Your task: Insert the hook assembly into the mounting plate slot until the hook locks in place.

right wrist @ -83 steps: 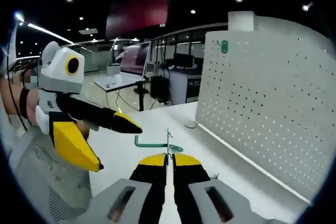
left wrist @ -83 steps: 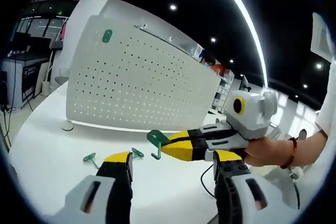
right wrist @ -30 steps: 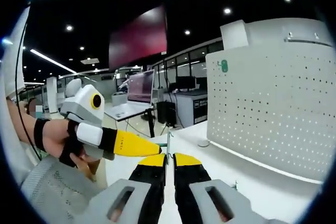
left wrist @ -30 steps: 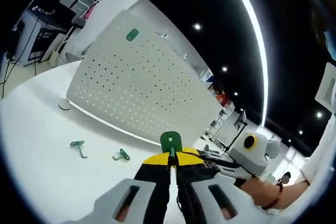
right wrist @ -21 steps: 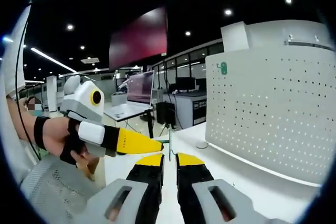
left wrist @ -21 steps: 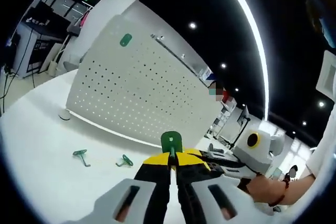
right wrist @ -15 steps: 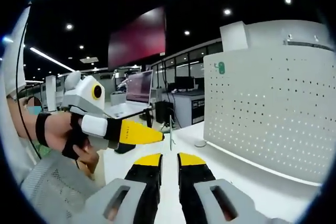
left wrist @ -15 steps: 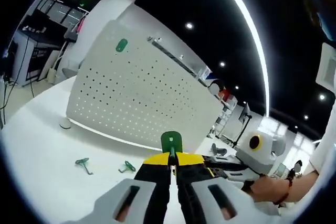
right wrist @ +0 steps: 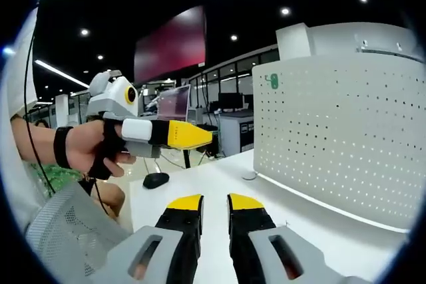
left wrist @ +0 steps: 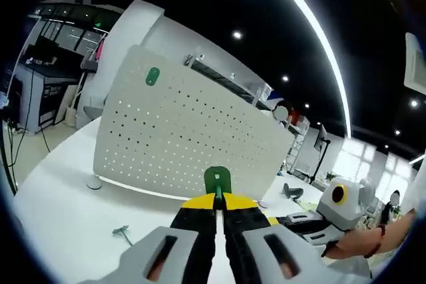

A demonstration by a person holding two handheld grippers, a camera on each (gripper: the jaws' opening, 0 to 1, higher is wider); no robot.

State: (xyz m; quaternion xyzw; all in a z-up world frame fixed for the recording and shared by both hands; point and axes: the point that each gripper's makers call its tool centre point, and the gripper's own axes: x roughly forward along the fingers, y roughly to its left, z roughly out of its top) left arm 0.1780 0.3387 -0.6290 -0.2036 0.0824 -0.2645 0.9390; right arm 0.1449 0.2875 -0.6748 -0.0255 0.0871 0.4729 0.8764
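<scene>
The left claw (left wrist: 217, 199) is pinched tight on a green hook (left wrist: 217, 180), its yellow tips meeting with no gap and the hook's flat rounded tab standing up just above them. Held by its lower part this way, the tab with its small hole stays free and faces the white perforated panel (left wrist: 180, 138), which suits a carry toward the slot; that is a judgement, as the hook is well short of the panel. In the right gripper view the left claw (right wrist: 208, 136) is raised above the worktop (right wrist: 219, 181), clasped in the person's hand (right wrist: 90, 147).

The right claw (right wrist: 213, 202) holds nothing, its two yellow-tipped jaws parted by a narrow gap over bare worktop, so it is free to steady the panel if needed.

The panel is a thin, matt white sheet, gently curved in the fisheye, drilled with regular rows of small dark holes and propped upright on a round foot (left wrist: 94, 182). One green hook plate (left wrist: 152, 76) sits mounted near its upper corner, glossy against the dull white. A spare green hook (left wrist: 123, 233) lies flat on the smooth white worktop near the panel's base, slim-stemmed and T-shaped
</scene>
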